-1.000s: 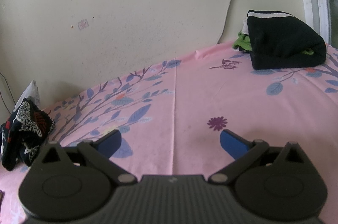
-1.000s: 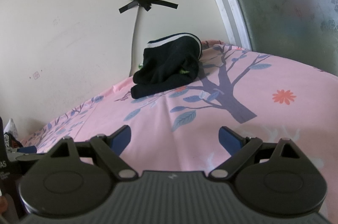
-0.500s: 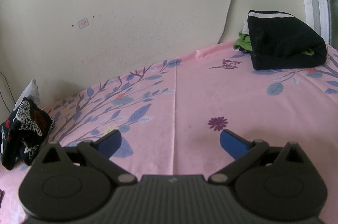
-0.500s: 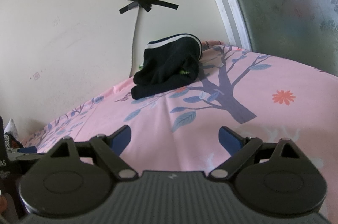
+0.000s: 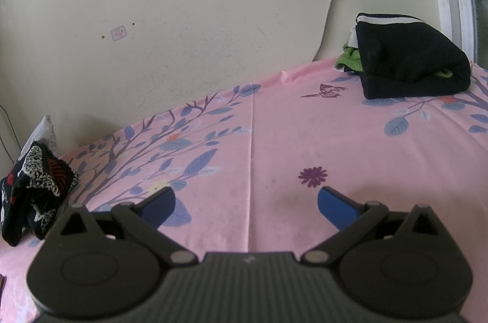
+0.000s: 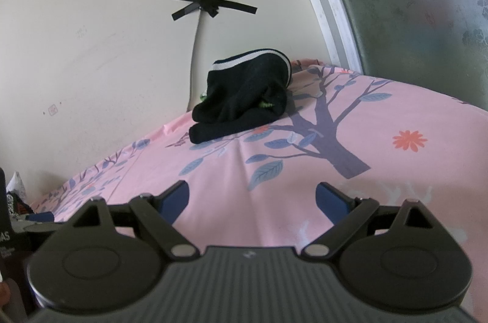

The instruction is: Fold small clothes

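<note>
Over the pink floral bedsheet (image 5: 274,125), the left gripper (image 5: 245,201) and the right gripper (image 6: 251,198) are both hovering with jaws spread wide and nothing between them. The folded stack, a black garment with a white stripe (image 6: 244,97) lying over a green item (image 5: 350,59), is sitting at the far edge against the wall. The crumpled black-and-white patterned garment (image 5: 33,182), apparently still unfolded, is lying at the sheet's left edge, well apart from both grippers. The risk: a pinch on that bunched heap is likely to catch several layers, or the bedsheet beneath, dragging it askew. The heap's own shape is hard to make out, a white item (image 5: 45,131) behind it is unidentifiable, and it is barely showing in the right wrist view.
</note>
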Demonstrator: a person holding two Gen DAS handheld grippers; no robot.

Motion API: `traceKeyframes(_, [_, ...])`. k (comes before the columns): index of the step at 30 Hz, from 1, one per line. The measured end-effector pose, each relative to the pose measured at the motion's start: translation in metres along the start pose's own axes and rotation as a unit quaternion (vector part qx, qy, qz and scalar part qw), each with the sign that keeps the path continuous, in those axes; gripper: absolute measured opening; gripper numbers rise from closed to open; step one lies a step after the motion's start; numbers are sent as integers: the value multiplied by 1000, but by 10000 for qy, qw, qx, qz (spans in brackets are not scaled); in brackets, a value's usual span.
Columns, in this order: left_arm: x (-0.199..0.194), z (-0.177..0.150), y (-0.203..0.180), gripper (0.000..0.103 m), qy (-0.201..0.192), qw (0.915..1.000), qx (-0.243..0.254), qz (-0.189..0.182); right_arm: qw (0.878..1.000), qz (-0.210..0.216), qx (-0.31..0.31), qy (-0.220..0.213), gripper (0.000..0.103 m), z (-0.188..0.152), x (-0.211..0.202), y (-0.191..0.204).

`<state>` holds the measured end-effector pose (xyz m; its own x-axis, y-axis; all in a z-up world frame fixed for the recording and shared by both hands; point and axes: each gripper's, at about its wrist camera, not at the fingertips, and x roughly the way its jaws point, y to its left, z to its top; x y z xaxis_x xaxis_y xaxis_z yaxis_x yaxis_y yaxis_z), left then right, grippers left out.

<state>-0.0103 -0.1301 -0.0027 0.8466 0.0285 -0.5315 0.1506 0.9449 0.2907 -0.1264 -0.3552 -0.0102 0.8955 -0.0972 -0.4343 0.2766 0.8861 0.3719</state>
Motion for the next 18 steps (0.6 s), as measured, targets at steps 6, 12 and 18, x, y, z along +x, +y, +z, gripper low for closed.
traceKeyframes(6, [0,0,0,103,2,10000,-4,3,10000,4,-1,2,89,0,-1,-1])
traceKeyframes(12, [0,0,-1,103,3,10000,12,7,10000,6,-2,2,89,0,-1,-1])
traceKeyframes(18, [0,0,-1,103,6,10000,17,-1,10000,7,-1,1,89,0,-1,-1])
